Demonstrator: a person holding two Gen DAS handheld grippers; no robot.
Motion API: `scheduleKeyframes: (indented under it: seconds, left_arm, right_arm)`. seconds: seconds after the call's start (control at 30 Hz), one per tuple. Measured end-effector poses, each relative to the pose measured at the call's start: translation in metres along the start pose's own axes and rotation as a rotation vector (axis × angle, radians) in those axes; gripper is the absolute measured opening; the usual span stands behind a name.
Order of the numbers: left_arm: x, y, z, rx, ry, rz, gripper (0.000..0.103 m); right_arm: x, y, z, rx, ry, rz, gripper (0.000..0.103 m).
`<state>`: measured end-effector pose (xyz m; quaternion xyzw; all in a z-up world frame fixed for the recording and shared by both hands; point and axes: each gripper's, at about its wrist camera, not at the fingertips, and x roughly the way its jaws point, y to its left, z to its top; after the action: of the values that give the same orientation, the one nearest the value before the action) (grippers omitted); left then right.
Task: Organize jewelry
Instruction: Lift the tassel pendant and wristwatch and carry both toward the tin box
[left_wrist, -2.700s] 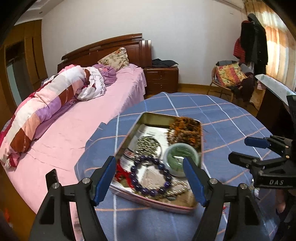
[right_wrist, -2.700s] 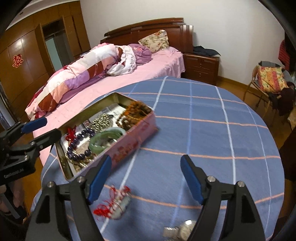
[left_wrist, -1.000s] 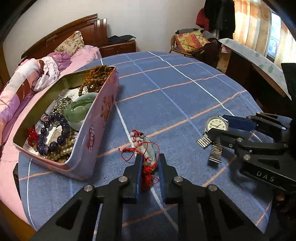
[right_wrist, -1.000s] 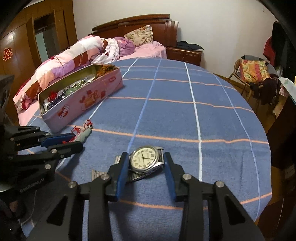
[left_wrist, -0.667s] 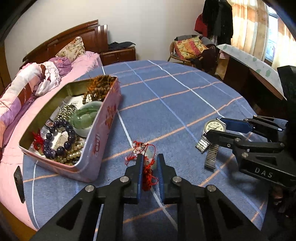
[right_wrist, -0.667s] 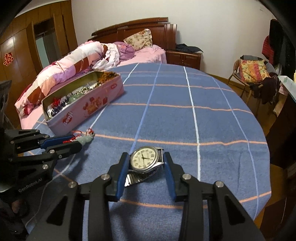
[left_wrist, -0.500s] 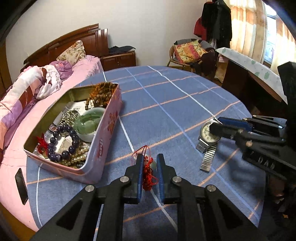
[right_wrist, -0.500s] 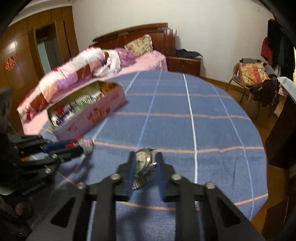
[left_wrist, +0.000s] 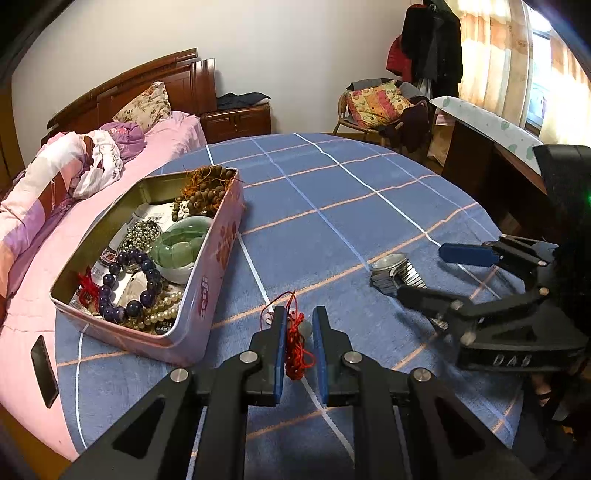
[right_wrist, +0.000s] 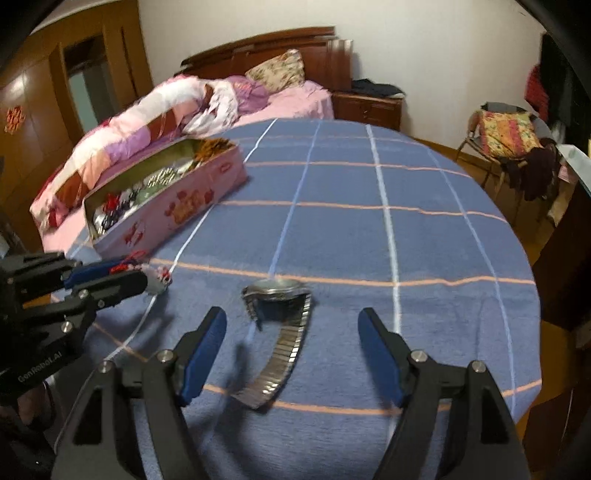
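My left gripper (left_wrist: 298, 325) is shut on a red-corded pendant (left_wrist: 295, 345) and holds it just above the blue checked tablecloth (left_wrist: 332, 206), right of the pink jewelry tin (left_wrist: 218, 258). The tin holds a purple bead bracelet (left_wrist: 129, 284), a green jade bangle (left_wrist: 181, 245), pearls and brown beads. My right gripper (right_wrist: 291, 332) is open, its jaws wide apart, just behind a silver wristwatch (right_wrist: 277, 299) that lies on the cloth with its metal band (right_wrist: 280, 362) stretched toward me. The watch also shows in the left wrist view (left_wrist: 395, 269).
A pink bed (left_wrist: 110, 155) with rumpled bedding borders the table on the left. A nightstand (left_wrist: 236, 118) and a chair with a cushion (left_wrist: 376, 103) stand beyond the table. A desk (left_wrist: 491, 147) sits at the right. A dark phone (left_wrist: 44, 369) lies on the bed edge.
My right gripper has opened and let go of the watch, which now lies on the cloth. My left gripper has lifted the red-corded pendant slightly and stays shut on it.
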<state>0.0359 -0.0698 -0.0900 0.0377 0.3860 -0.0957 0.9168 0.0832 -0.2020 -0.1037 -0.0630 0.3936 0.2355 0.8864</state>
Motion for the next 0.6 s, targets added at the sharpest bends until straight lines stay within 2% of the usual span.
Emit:
scheduleKeyframes:
  seconds: [0.1,0.43,0.5,0.53,0.57,0.6]
  left_arm:
    - [0.001,0.000,-0.001,0.004,0.001,0.000,0.013]
    - [0.002,0.000,-0.002,0.006,0.003,-0.003,0.013]
    - [0.002,-0.001,-0.002,0.005,0.003,-0.003,0.013]
    - [0.002,0.000,-0.002,0.004,0.003,-0.004,0.013]
    - [0.002,-0.001,-0.002,0.005,0.003,-0.003,0.013]
    - [0.001,-0.001,-0.001,0.005,0.002,-0.004,0.013]
  right_arm:
    - [0.008,0.006,0.002,-0.034,0.030,-0.012,0.076]
    - [0.019,0.003,0.013,-0.029,0.108,0.006,0.076]
    - [0.022,0.004,0.014,-0.032,0.122,0.006,0.069]
    - [0.022,0.006,0.014,-0.047,0.119,-0.005,0.054]
    - [0.022,0.008,0.014,-0.059,0.116,-0.013,0.048]
    - [0.021,0.007,0.014,-0.051,0.115,-0.002,0.048]
